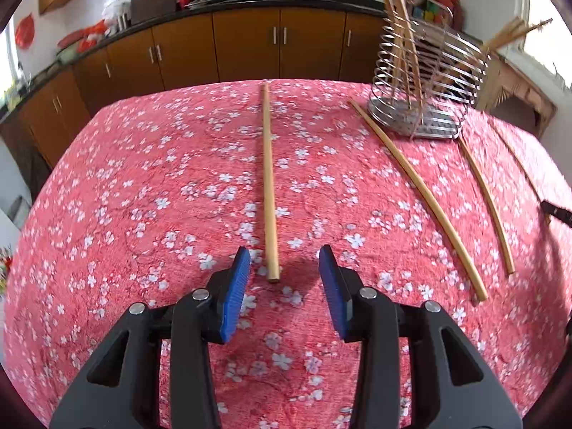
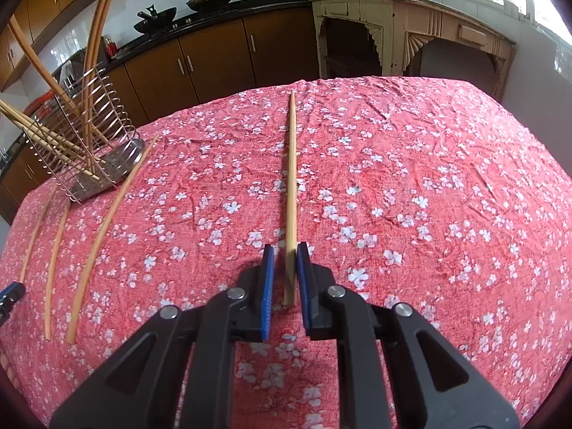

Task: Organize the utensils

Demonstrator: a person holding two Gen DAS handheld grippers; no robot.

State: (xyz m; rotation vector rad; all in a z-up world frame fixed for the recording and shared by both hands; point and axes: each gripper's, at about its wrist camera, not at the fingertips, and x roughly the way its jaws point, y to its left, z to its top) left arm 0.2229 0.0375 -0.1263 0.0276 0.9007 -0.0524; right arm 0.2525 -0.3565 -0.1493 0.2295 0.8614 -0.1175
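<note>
Left wrist view shows the left gripper (image 1: 284,264) low over the tabletop (image 1: 143,196), its blue fingers (image 1: 237,286) spread apart, with the near end of a wooden chopstick (image 1: 267,178) lying on the flowered cloth just ahead between them, untouched. Farther right, more chopsticks (image 1: 422,200) lie loose near a wire holder (image 1: 429,82) with several sticks standing in it. Right wrist view shows the right gripper (image 2: 286,254) with its fingers (image 2: 303,279) nearly together around another chopstick (image 2: 291,178); one pad touches it, the other stands just off it.
</note>
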